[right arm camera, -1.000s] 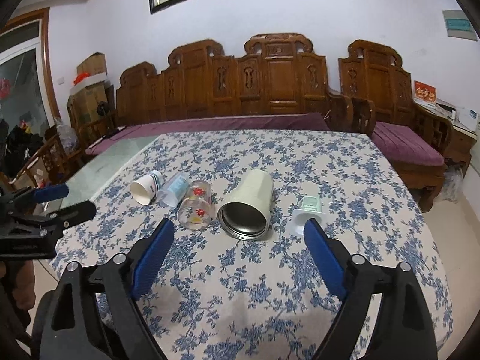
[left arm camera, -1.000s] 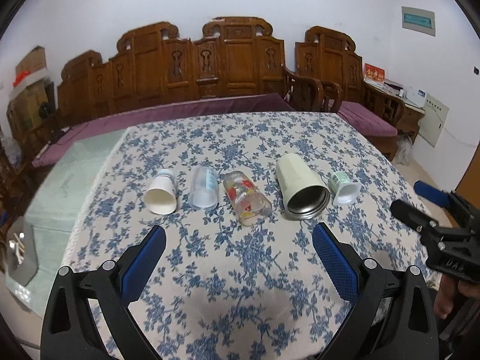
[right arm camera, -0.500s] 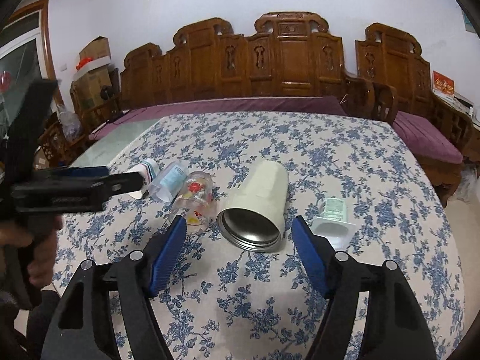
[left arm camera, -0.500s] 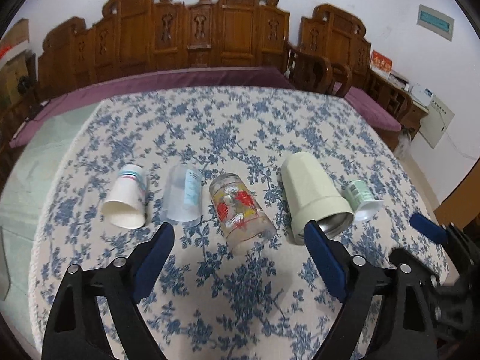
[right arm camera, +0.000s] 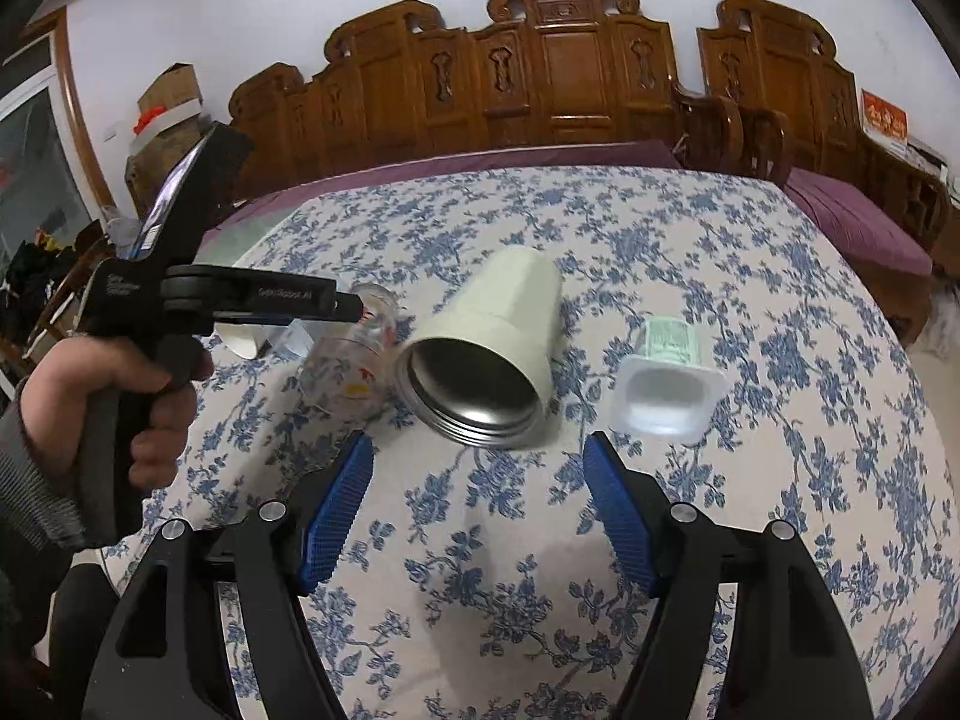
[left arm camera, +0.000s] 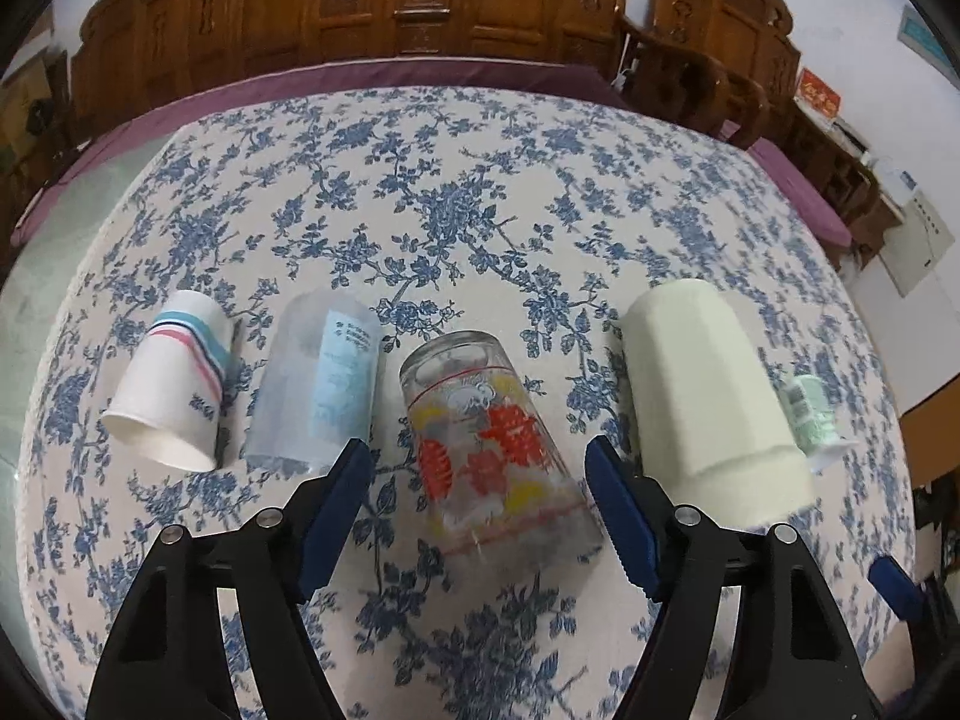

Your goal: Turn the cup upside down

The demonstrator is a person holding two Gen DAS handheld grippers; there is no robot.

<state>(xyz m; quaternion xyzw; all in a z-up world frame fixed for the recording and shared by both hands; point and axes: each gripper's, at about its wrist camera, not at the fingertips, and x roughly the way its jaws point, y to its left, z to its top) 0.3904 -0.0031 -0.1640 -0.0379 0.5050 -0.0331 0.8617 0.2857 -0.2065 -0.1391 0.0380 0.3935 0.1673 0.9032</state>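
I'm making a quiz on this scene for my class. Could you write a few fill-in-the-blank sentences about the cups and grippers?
1. All five cups on the floral tablecloth lie on their ____.
2. The left hand-held gripper is open around the ____ cup with red and yellow print.
3. The cream tumbler has a ____ inside.
4. The right hand-held gripper holds ____.

Missing words: sides; glass; metal; nothing

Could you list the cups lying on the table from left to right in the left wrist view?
Paper cup → clear plastic cup → printed glass → cream tumbler → green yogurt cup.
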